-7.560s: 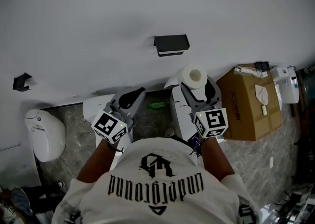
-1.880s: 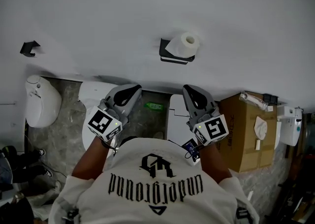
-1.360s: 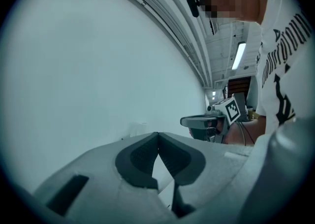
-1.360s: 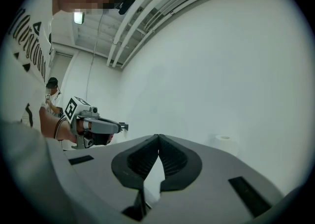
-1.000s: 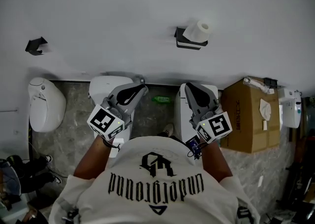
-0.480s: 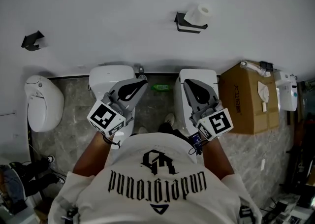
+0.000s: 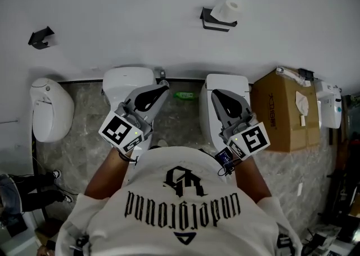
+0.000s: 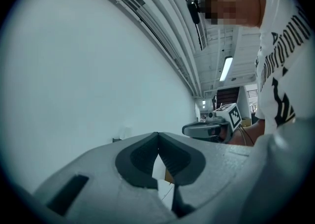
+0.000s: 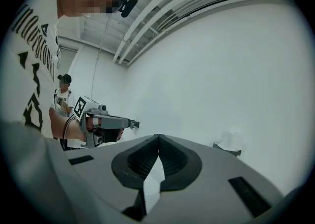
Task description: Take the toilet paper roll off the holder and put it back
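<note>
1. Left gripper has its jaws pressed tip to tip, with nothing between them.
2. The right gripper is closed the same way and is just as empty.
3. Both are held low in front of the person, side by side and apart, pointing toward the white wall.
4. The roll is on the dark holder, which is fixed high on the wall, well apart from both grippers.
5. It is white, plump and round. From the head view one flat end shows, with the core as a small paler ring in the middle.
6. The holder juts out as a short black bracket on the roll's left and under it.
7. In the right gripper view the roll is a pale, soft-edged shape to the right of the jaws, too blurred to show detail.
8. A second small black bracket sits far left on the wall.
9. Two white toilets stand below the grippers, and a cardboard box stands to their right.
</note>
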Available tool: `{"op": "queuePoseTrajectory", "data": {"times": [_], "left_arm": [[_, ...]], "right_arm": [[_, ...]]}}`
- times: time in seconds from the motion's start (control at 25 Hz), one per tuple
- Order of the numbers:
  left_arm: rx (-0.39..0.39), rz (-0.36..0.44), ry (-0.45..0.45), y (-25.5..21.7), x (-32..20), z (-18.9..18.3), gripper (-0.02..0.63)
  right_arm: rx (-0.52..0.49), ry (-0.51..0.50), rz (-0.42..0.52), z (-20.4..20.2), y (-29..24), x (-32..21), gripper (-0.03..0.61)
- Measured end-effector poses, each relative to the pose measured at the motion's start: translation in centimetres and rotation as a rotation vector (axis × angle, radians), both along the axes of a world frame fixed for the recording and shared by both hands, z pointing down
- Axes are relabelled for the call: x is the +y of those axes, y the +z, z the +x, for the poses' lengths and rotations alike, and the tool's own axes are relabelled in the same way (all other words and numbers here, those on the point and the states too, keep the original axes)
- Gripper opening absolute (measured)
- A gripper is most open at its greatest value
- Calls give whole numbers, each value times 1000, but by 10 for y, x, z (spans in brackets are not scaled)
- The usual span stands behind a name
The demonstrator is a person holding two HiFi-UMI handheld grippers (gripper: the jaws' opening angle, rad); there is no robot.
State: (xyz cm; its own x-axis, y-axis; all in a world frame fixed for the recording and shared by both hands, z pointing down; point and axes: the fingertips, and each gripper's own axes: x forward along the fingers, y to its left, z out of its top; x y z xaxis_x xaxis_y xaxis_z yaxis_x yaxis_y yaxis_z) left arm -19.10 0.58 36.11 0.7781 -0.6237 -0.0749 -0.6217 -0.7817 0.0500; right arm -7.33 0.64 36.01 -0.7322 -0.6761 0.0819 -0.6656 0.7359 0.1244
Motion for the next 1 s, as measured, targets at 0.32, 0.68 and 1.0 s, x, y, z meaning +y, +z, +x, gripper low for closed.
{"op": "queuePoseTrajectory", "data": {"times": [0.32,0.68,1.0], "left_arm": [[-9,-21,-5,5,31,61,14],[-34,-32,-81,18,85,121,14],[-48,-32,-98,23,122,156,14]], "right_arm": [[-2,-43,-11,52,2,27,14],[-7,-87,-27,116,16,81,14],[-5,-114,-33,152,20,113,14]]}}
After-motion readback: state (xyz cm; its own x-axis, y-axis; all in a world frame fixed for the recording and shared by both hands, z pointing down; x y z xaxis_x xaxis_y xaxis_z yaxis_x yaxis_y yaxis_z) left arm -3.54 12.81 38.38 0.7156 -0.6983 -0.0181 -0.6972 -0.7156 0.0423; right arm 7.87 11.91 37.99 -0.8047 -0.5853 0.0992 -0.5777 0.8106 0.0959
